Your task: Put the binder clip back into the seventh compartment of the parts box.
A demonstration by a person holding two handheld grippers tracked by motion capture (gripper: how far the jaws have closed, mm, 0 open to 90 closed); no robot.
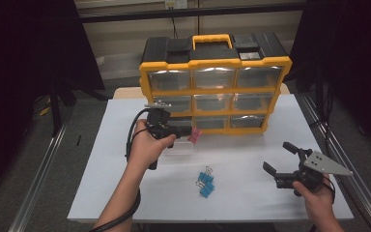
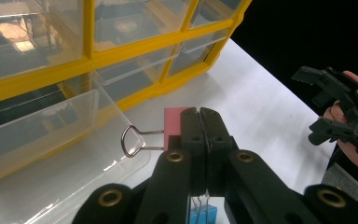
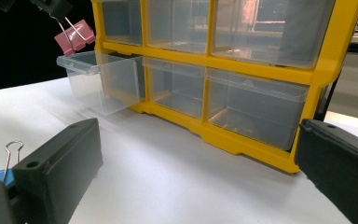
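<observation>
My left gripper (image 2: 200,135) is clenched on a pink metal binder clip (image 2: 173,125), at frame centre above the pulled-out clear plastic drawer (image 2: 51,135) of the yellow organizer (image 1: 215,92). My right gripper (image 1: 282,159), lower right, is released, blue clips (image 1: 205,182) nearby.

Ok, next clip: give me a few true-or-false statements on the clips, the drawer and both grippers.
1. The left gripper is clamped on a pink binder clip. True.
2. Every drawer of the yellow organiser is pushed in. False: the clear bottom-left drawer is pulled out.
3. The right gripper holds a blue clip. False: its jaws stand open and empty.
4. Blue binder clips lie on the white table. True.
5. The pink clip lies on the drawer's floor. False: it hangs above the drawer, in the gripper.
</observation>
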